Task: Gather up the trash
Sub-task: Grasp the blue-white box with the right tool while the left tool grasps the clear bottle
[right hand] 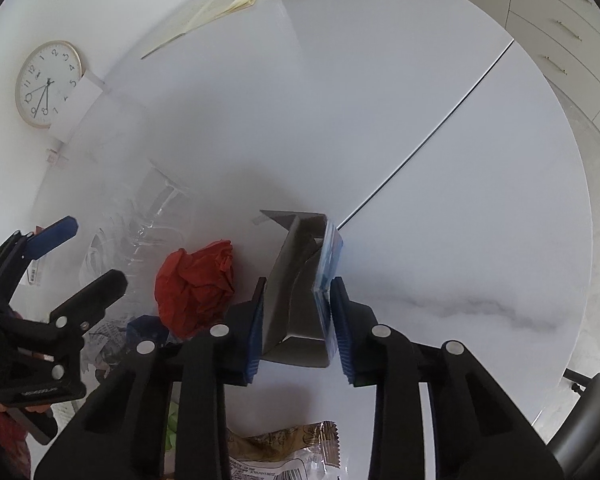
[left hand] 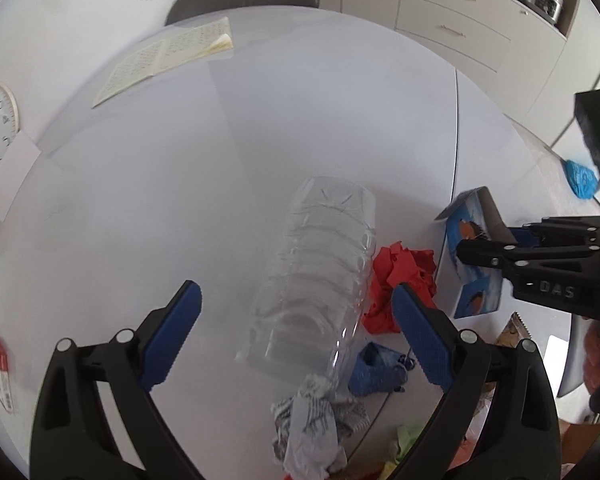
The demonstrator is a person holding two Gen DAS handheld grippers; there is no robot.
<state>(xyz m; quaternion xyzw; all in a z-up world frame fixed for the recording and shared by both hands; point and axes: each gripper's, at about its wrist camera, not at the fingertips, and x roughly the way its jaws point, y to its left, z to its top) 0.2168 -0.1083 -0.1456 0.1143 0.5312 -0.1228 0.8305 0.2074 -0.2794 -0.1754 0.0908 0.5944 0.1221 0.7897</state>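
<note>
Right wrist view has the right gripper [right hand: 297, 322] clamped on a small opened carton [right hand: 300, 280], grey card inside and blue print on its outer face; the blue fingers [right hand: 342, 332] press its two sides near the base. Whether the carton has left the tabletop [right hand: 440, 128] I can't tell. Its long axis runs straight ahead along the fingers, with the torn-open flaps at the far end, pointing away from the gripper.

From the left wrist view, the left gripper [left hand: 296, 332] stands wide apart and holds nothing. A clear plastic bottle [left hand: 324, 272] lies on its side between the fingers, touching neither. Its long axis runs forward and a little to the right, ribbed base at the far end; the neck end nearest the gripper is hidden behind a crumpled grey-and-white wrapper [left hand: 312, 428].

By my reckoning the job is only getting started. Nothing visible has gone into any bin, and no bin shows. Still lying loose are a crumpled red paper [right hand: 198, 284] just left of the right gripper's fingers, a crushed blue wrapper [left hand: 376, 368] just inside the left gripper's right finger, some green scraps [left hand: 408, 440], and a brown snack packet [right hand: 288, 452] under the right gripper. The bottle looks like the left gripper's next pick.
</note>
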